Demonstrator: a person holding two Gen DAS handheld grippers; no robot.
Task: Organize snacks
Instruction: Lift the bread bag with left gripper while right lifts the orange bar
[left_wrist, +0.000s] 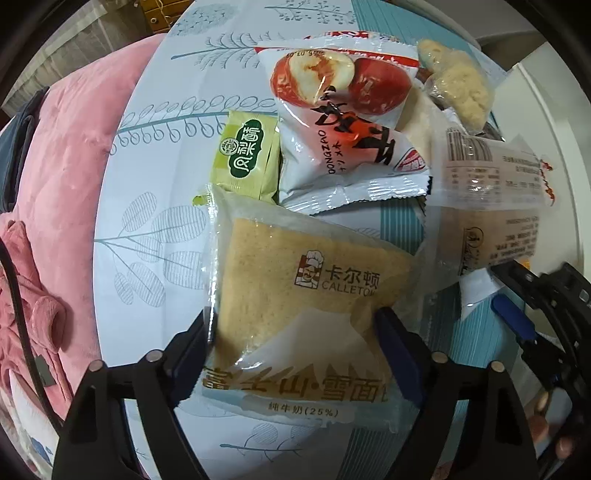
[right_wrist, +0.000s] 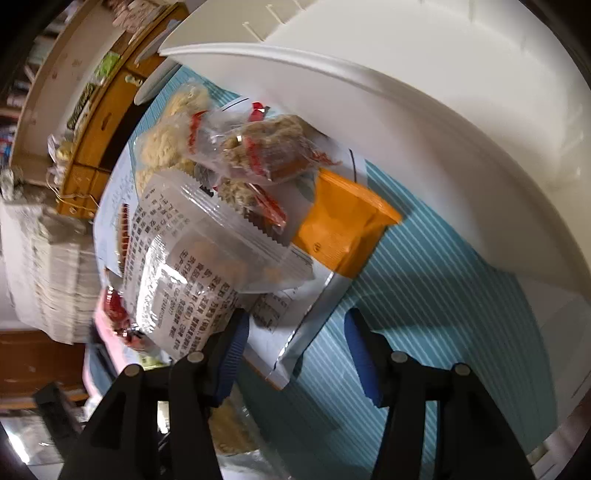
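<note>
while the left gripper (left_wrist: 295, 332) pinches a bread packet (left_wrist: 295, 295) between its two blue-padded fingers, the packet sits low in the left wrist view, over a leaf-print tablecloth (left_wrist: 155, 206). the fingers press on the packet's two sides, near its printed end, so the grip is on soft wrapper and soft bread. the likely trouble, as a judgement: the slippery film could slide out of the pinch, or a harder squeeze could crush the bread.

the packet's long axis runs away from the gripper, and its far sealed edge points toward the pile of snacks. that far edge lies just beside a small green packet (left_wrist: 245, 158) and a white date packet (left_wrist: 343, 125), and seems to touch or overlap them; dragging the bread packet could pull those along. a clear packet with small print (left_wrist: 491, 199) lies to the right, near the right gripper (left_wrist: 517, 299), which shows at that edge.

in the right wrist view, the right gripper (right_wrist: 295, 350) has its fingers spread apart, holding nothing. its left finger (right_wrist: 232, 354) touches or sits just beside the clear printed packet (right_wrist: 199, 266), so a careless closing could snag a wrapper corner. an orange packet (right_wrist: 343, 229) and packets of crumbly cake (right_wrist: 266, 151) lie beyond, near a white bin (right_wrist: 424, 122) on a striped teal mat (right_wrist: 424, 295). that bin looks like the place for the snacks, though this is a guess.
</note>
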